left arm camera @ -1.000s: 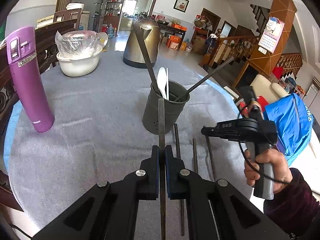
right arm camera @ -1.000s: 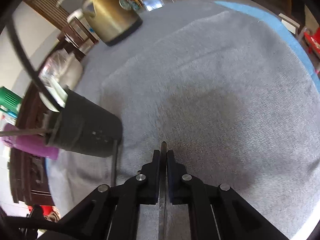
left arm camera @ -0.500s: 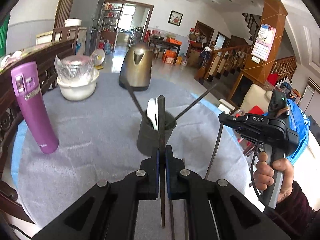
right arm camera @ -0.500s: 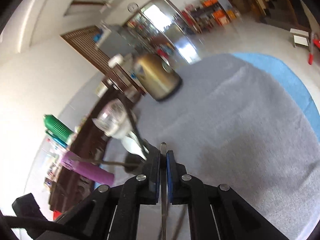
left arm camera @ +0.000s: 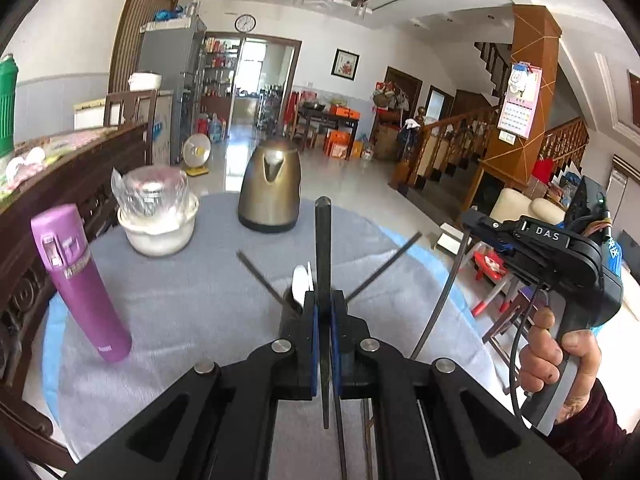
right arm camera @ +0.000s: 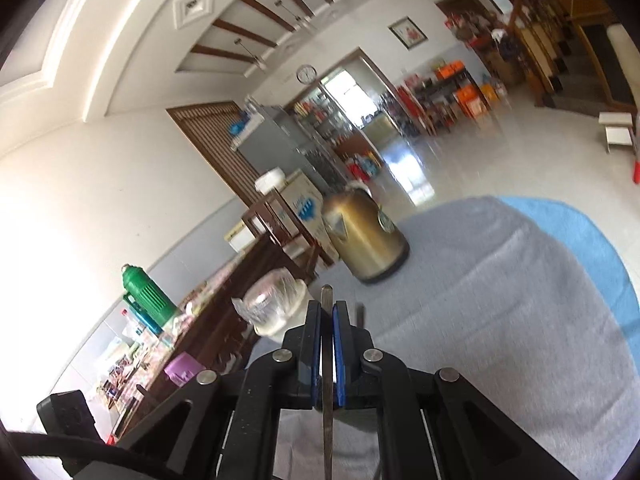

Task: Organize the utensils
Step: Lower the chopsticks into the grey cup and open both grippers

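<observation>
Black chopstick (left arm camera: pixel 322 240) clamped in your left gripper (left arm camera: pixel 322 312), above the holder (left arm camera: pixel 290 304); your right gripper (right arm camera: pixel 327 320) pinches another chopstick (right arm camera: pixel 327 300).

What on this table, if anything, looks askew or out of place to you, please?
Only the dark chopsticks in the holder look untidy: two lean steeply outward to opposite sides, splayed in a V instead of standing together beside the white spoon. The kettle, purple bottle and covered bowl stand upright; nothing looks spilled.
</observation>
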{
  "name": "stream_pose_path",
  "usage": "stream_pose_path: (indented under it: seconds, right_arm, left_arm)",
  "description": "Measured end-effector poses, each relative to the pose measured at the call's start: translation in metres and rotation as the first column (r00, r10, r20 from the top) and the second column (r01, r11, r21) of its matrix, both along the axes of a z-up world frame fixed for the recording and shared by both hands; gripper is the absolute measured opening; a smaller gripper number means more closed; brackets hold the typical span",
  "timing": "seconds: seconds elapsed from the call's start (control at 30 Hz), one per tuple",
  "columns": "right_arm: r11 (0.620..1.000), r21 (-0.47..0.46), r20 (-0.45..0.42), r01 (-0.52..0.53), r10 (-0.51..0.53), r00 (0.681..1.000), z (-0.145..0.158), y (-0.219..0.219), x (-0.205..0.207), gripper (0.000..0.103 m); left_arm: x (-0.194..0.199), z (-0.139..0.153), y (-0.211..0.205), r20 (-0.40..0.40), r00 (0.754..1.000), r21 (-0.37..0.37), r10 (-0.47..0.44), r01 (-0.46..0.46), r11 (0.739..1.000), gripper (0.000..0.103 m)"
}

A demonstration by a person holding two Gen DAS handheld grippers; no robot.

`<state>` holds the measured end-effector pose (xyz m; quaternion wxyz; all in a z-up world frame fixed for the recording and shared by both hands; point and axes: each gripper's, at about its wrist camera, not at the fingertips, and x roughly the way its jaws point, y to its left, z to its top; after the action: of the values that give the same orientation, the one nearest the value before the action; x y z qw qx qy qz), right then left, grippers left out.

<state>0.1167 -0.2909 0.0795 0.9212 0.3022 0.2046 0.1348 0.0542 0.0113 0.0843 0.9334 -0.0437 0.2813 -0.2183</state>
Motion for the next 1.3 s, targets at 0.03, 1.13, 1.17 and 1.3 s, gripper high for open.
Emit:
stream_pose_path:
  seconds: [0.03, 1.13, 1.17, 1.3]
  right_arm:
    - [1.000, -0.007, 0.017, 0.009, -0.009, 1.000, 0.004, 0.001, 0.000, 0.006]
    - [0.923, -0.284, 0.311, 0.261, -0.169, 0.935, 0.032, 0.090, 0.039, 0.006]
    - [0.923, -0.290, 0.305, 0.254, -0.162, 0.938, 0.030, 0.091, 0.041, 0.006]
    - [0.923, -0.312, 0.283, 0.226, -0.137, 0.949, 0.020, 0.094, 0.041, 0.006]
  left_arm:
    - [0.002, 0.006, -0.001, 0.016, 1.000, 0.000, 0.001, -0.001, 1.000, 0.006]
    - [0.082, 0.019, -0.037, 0.183, 0.962, 0.003, 0.201, -0.205, 0.979, 0.006]
    - [0.084, 0.015, -0.037, 0.175, 0.964, 0.008, 0.203, -0.207, 0.978, 0.006]
    - [0.088, 0.005, -0.040, 0.145, 0.969, 0.020, 0.202, -0.207, 0.978, 0.006]
